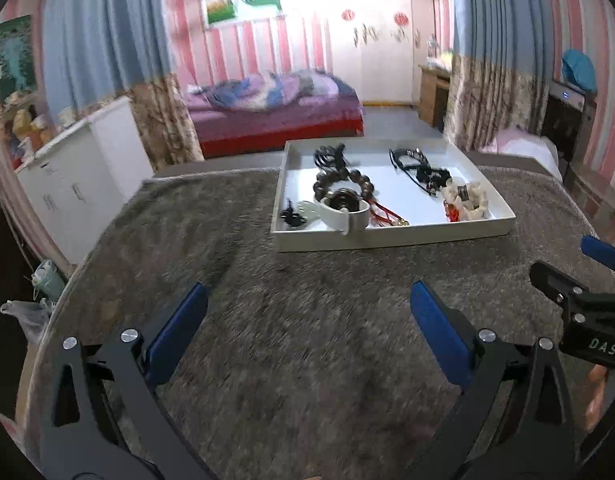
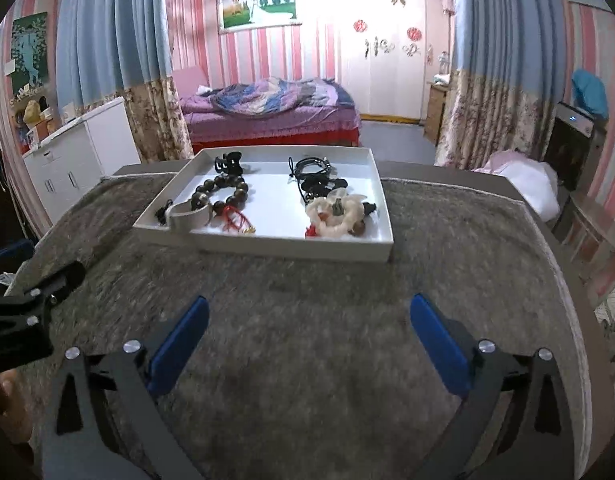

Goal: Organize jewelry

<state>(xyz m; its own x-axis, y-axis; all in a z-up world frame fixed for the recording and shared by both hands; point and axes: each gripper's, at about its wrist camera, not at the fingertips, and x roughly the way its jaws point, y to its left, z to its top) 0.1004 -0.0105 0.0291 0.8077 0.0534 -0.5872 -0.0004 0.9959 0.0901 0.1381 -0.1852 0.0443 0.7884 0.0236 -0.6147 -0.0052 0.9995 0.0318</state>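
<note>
A white tray sits on the grey furry table cover. In it lie a dark wooden bead bracelet, a white bangle, a black hair claw, black cords, a white chunky bracelet and a red tassel. My left gripper is open and empty, short of the tray. My right gripper is open and empty, also short of the tray; it shows at the right edge of the left wrist view.
The grey furry cover spans the table. A white cabinet stands to the left. A bed lies behind, between curtains. A white bundle lies at the right.
</note>
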